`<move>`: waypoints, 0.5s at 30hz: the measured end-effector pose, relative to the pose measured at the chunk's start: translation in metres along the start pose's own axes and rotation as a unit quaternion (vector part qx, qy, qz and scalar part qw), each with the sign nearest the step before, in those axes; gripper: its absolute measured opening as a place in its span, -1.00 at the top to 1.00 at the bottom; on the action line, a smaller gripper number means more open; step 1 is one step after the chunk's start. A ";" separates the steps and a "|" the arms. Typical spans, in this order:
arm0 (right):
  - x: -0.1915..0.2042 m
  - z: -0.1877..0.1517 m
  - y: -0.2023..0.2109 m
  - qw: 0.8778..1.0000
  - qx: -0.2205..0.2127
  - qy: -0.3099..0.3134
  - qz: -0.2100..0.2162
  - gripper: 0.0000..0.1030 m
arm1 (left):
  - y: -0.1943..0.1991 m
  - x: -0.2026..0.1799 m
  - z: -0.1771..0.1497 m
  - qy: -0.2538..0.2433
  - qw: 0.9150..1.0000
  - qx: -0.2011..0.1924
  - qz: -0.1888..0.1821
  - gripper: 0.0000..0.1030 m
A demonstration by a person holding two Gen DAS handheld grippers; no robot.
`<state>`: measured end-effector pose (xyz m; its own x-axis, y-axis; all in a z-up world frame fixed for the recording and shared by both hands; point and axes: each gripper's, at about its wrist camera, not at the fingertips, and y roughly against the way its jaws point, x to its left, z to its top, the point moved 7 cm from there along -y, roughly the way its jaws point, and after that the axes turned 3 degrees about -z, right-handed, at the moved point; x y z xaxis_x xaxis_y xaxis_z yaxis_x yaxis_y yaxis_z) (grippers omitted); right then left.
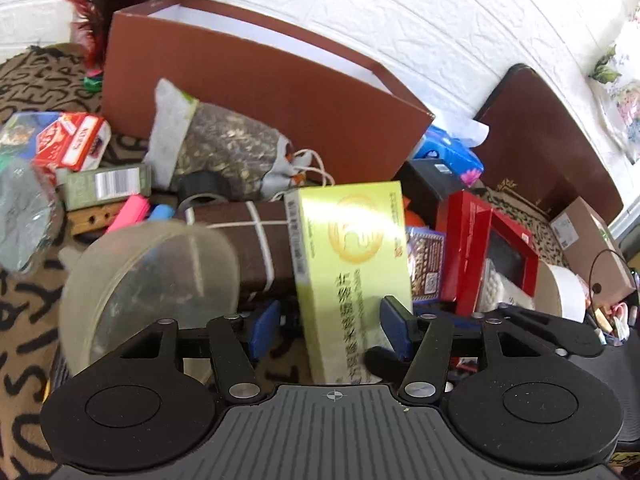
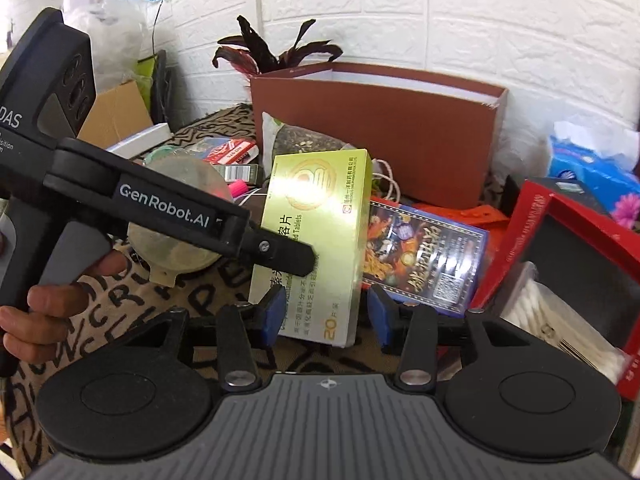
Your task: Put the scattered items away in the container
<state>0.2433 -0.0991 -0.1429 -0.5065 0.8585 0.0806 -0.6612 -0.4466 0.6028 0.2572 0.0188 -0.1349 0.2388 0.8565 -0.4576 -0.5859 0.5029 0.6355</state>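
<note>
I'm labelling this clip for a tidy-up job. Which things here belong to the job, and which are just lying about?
Job: brown box as the container; green tablet box, between both grippers; card pack; seed bag; red box; left gripper; right gripper.

Lying about: plant; tissue pack; cardboard carton; patterned cloth.

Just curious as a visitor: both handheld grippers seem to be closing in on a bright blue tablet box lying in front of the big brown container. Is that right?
Not quite: the tablet box is yellow-green, not blue, as the right wrist view shows. It does sit between both grippers, left gripper and right gripper, in front of the brown container.
</note>
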 end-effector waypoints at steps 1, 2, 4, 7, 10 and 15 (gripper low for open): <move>-0.001 0.001 -0.003 1.000 0.002 -0.007 0.008 0.02 | -0.003 -0.002 0.001 -0.004 1.000 0.002 0.002 -0.40; -0.001 0.002 -0.006 1.000 0.004 -0.016 0.013 -0.02 | -0.006 -0.004 0.001 -0.011 1.000 0.006 0.005 -0.39; -0.002 0.002 -0.007 1.000 0.005 -0.026 0.015 -0.02 | -0.010 -0.008 0.000 -0.034 0.999 0.010 0.012 -0.22; 0.000 0.000 -0.003 0.999 0.005 -0.035 0.012 0.03 | -0.010 -0.016 -0.003 -0.053 0.998 0.017 0.021 -0.16; -0.002 -0.001 0.003 0.999 0.005 -0.050 0.015 0.10 | -0.005 -0.018 -0.007 -0.054 0.998 0.018 0.023 -0.11; 0.002 0.001 0.013 0.999 0.001 -0.050 0.016 0.11 | 0.006 -0.024 -0.009 -0.055 0.998 0.012 0.024 -0.08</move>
<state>0.2346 -0.1033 -0.1339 -0.4699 0.8643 0.1794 -0.6439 -0.4746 0.6001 0.2412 0.0000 -0.1261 0.2957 0.8868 -0.3552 -0.5806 0.4621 0.6704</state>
